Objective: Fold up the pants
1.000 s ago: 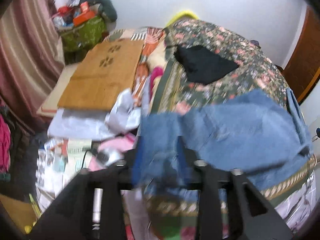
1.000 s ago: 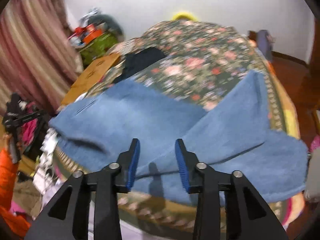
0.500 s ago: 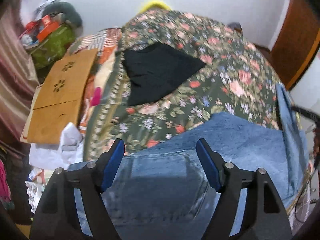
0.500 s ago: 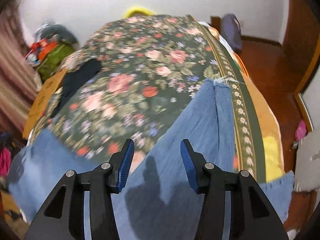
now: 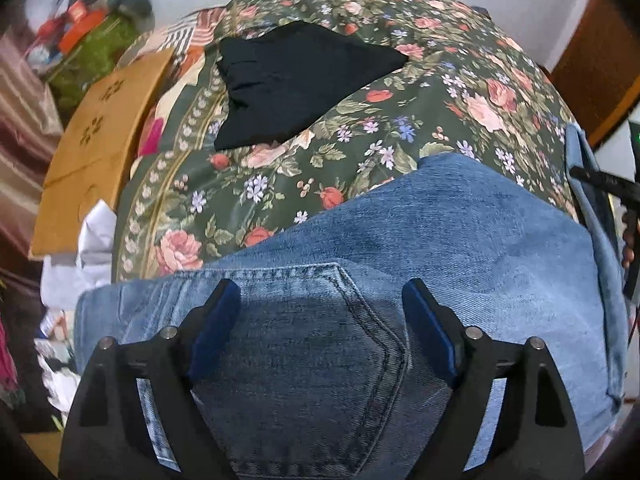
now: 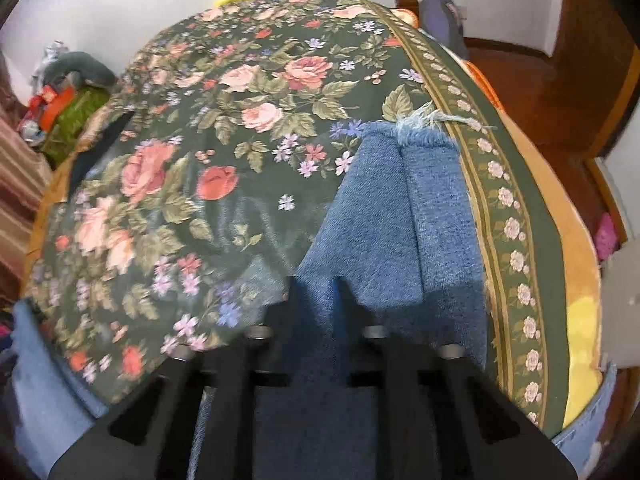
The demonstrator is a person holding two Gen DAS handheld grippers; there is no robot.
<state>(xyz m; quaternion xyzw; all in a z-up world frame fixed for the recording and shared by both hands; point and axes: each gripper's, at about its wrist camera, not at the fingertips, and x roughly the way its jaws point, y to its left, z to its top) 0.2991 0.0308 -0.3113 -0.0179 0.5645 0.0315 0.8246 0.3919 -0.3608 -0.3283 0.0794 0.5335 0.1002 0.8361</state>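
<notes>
Blue jeans (image 5: 460, 248) lie across the near edge of a bed with a dark floral cover (image 5: 380, 92). In the left wrist view my left gripper (image 5: 322, 320) is open, its blue-padded fingers astride the back pocket (image 5: 320, 340) just above the denim. In the right wrist view my right gripper (image 6: 316, 292) is shut on the denim of a jeans leg (image 6: 384, 216), which runs away from me to a frayed hem (image 6: 420, 120) near the bed's right border.
A folded black garment (image 5: 296, 80) lies on the bed beyond the jeans. A wooden board (image 5: 100, 148), white papers and clutter sit left of the bed. A wooden floor (image 6: 540, 92) and a door lie to the right.
My left gripper has let go of the waist and opened over the back pocket. My right gripper has moved along the leg toward the hem and closed on the denim.
</notes>
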